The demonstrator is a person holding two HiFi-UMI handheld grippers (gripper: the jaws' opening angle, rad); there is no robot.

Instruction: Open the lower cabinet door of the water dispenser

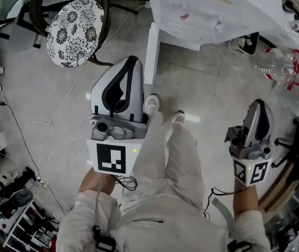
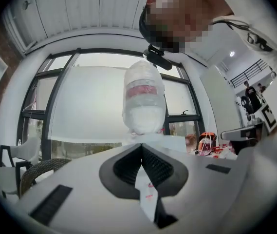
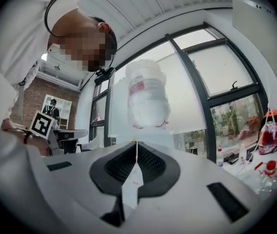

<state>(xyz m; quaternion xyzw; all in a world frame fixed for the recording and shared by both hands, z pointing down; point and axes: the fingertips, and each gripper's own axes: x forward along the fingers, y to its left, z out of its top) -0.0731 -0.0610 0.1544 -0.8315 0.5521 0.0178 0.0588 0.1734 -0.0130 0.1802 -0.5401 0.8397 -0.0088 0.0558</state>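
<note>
The water dispenser (image 1: 202, 14) stands as a white block at the top of the head view, its narrow front face (image 1: 152, 51) running down to the floor. I cannot make out its lower cabinet door. Its upturned water bottle (image 2: 143, 99) (image 3: 148, 99) rises straight ahead of both grippers. My left gripper (image 1: 131, 62) (image 2: 141, 145) is held level in front of the dispenser, its jaws shut with nothing between them. My right gripper (image 1: 258, 105) (image 3: 136, 142) is off to the right, also shut and empty. Neither touches the dispenser.
A wicker chair with a round flowered cushion (image 1: 75, 30) stands at the upper left. A thin cable (image 1: 49, 125) trails over the floor. Clear plastic bottles with red caps (image 1: 278, 67) lie at the right. A low rack of gear (image 1: 12, 203) is at the lower left. The person's shoes (image 1: 152, 104) are near the dispenser's foot.
</note>
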